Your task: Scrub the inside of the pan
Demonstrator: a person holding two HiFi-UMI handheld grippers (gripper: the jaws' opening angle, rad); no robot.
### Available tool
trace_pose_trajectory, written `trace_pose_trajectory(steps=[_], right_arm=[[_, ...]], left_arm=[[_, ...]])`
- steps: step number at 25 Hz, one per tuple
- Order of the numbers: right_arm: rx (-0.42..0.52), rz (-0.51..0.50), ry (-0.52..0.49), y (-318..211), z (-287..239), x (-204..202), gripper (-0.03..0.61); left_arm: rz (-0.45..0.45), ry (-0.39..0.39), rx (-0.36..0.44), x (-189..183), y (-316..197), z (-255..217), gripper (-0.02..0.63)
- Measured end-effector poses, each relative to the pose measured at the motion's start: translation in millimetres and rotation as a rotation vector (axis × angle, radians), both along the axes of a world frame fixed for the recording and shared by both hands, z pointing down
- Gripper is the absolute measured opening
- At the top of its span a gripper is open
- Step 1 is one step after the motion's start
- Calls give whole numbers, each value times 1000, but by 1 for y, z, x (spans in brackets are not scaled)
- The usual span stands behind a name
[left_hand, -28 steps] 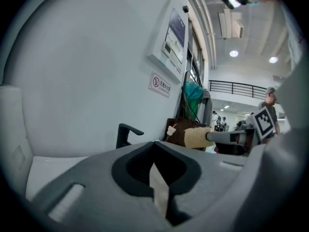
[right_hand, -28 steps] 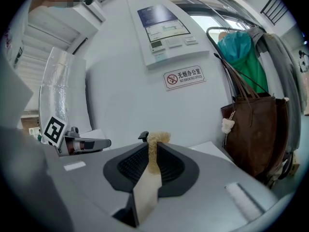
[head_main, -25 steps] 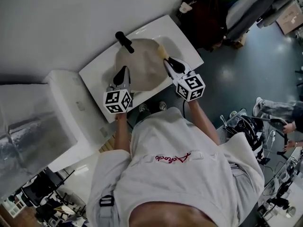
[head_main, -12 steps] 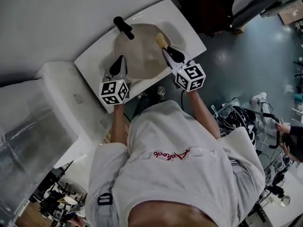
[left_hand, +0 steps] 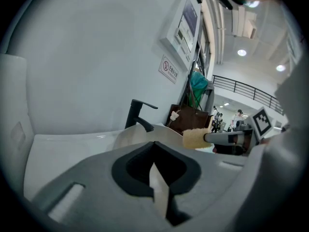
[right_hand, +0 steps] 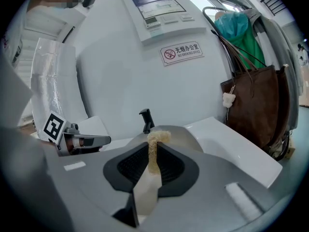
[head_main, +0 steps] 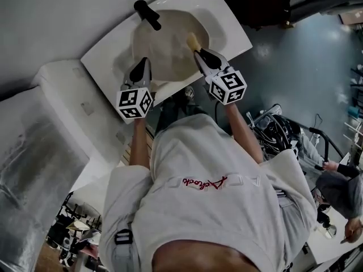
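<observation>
One sponge pinched between right gripper fingers, over pan.

Both forearms extended forward, well apart. Jaws of left tongs pressed together, nothing visible between. Jaws of right tongs clamped on yellow sponge; tips angled slightly inward.

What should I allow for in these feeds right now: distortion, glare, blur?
Head view: steeply tilted, evenly lit; the pale pan barely contrasts with the white sink. Left gripper view: strong fisheye, dark corners, ceiling lights blown out upper right, nearest foreground soft. Right gripper view: same fisheye bowing the wall; sponge sharp; mosaic patch top left.
</observation>
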State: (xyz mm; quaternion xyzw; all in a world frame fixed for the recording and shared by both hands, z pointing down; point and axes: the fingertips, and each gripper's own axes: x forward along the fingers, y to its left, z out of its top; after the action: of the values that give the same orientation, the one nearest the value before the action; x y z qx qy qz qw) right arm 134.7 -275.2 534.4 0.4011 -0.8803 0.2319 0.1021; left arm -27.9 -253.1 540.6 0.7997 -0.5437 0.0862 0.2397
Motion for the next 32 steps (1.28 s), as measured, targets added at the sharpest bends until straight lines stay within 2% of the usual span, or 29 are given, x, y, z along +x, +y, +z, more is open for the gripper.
trace_pose_trajectory(steps=[12, 20, 25, 32], right_arm=[[-79, -28, 26, 22, 33, -5, 57], [-88, -95, 74, 28, 44, -19, 57], [-58, -192, 157, 24, 47, -33, 57], [40, -393, 367, 22, 60, -54, 57]], left_arm=[[-1, 18, -56, 2, 15, 27, 0], [-11, 33, -70, -3, 21, 36, 0], [-18, 43, -68, -5, 22, 36, 0], [-30, 52, -66, -10, 24, 38, 0]])
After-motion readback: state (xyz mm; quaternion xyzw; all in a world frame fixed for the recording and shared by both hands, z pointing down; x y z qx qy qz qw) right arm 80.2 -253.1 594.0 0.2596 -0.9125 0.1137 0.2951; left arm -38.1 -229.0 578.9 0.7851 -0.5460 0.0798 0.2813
